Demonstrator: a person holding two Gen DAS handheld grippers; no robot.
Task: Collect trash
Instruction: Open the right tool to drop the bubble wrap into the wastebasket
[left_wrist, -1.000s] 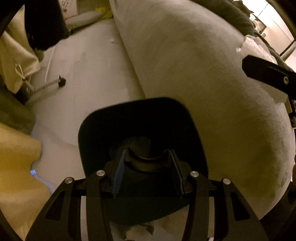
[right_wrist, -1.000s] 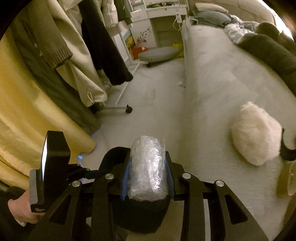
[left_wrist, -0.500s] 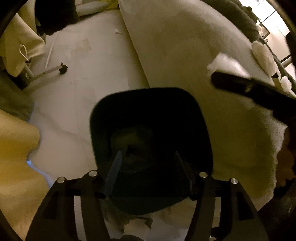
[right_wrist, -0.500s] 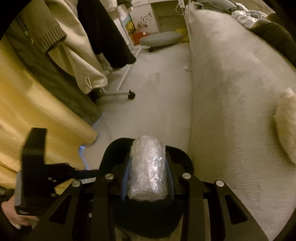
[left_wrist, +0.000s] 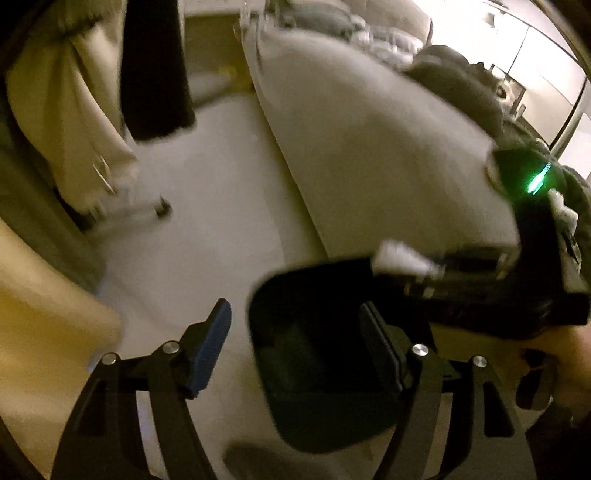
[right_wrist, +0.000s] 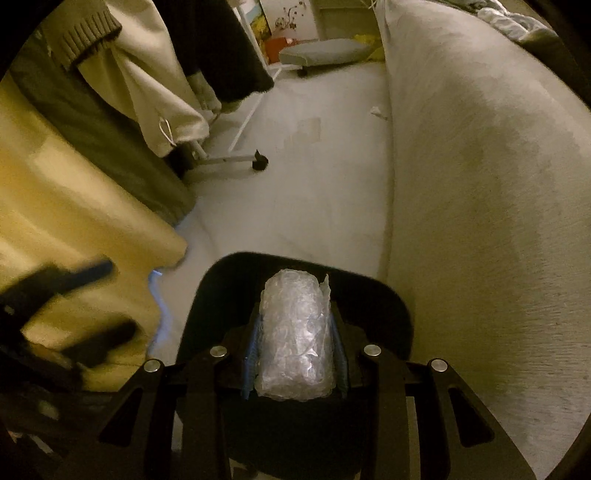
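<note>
Pale floor beside the bed (right_wrist: 480, 166) holds a dark bin (right_wrist: 391, 310). Right gripper (right_wrist: 295, 350) clamps a plastic wad (right_wrist: 295, 339) lengthwise, directly above the bin's mouth — nearer than the left gripper (left_wrist: 295, 332), whose jaws are opening, nothing pressed between them.

Crinkly glossy plastic wrap (right_wrist: 295, 336), matt dark plastic bin (right_wrist: 391, 306), matt grey fabric sofa (right_wrist: 498, 184)
</note>
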